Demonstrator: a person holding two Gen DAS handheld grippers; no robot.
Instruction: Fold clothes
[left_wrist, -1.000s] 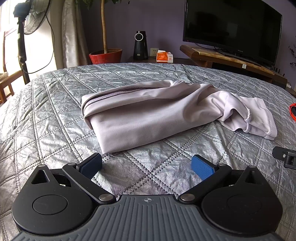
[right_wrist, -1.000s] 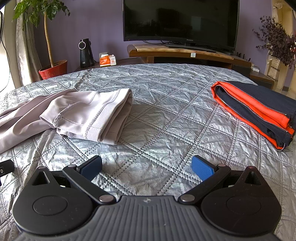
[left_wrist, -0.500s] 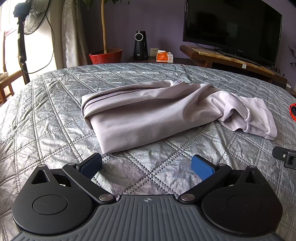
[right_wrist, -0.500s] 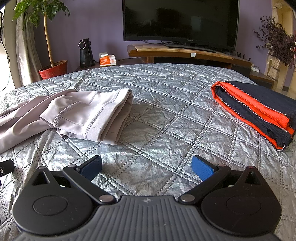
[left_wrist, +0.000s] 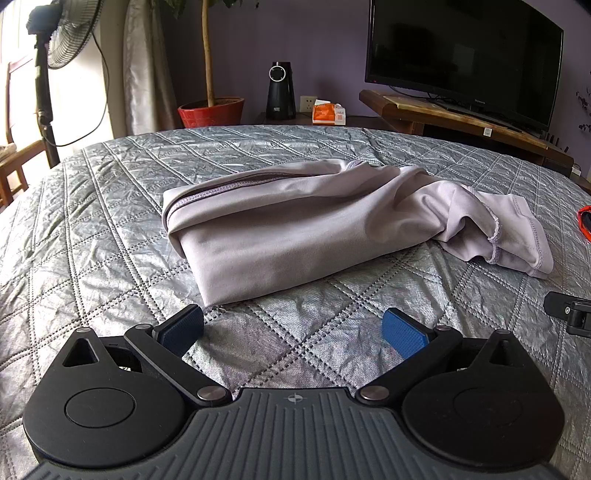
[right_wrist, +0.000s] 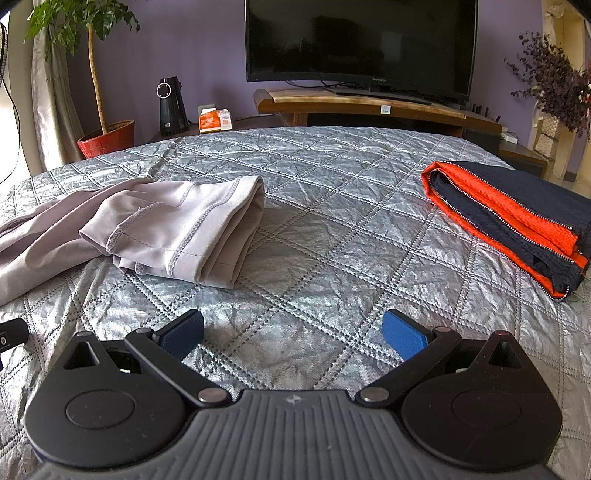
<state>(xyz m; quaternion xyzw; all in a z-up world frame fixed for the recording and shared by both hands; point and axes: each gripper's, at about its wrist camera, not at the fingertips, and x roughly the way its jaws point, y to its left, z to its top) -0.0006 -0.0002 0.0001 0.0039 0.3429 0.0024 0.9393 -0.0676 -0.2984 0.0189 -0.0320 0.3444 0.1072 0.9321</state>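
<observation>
A pale lilac garment (left_wrist: 295, 229) lies loosely folded on the grey quilted bed (left_wrist: 110, 206), its hemmed end (right_wrist: 192, 229) bunched, possibly a sleeve. The left gripper (left_wrist: 293, 326) and right gripper (right_wrist: 293, 326) hover low over the quilt, both spread wide and holding nothing.

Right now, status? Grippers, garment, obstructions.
Left gripper open, empty. Right gripper open, empty. Grey garment part-folded on quilt, untouched, cuff end loose. Folded orange-navy jacket lies apart on the right; nothing blocking.
</observation>
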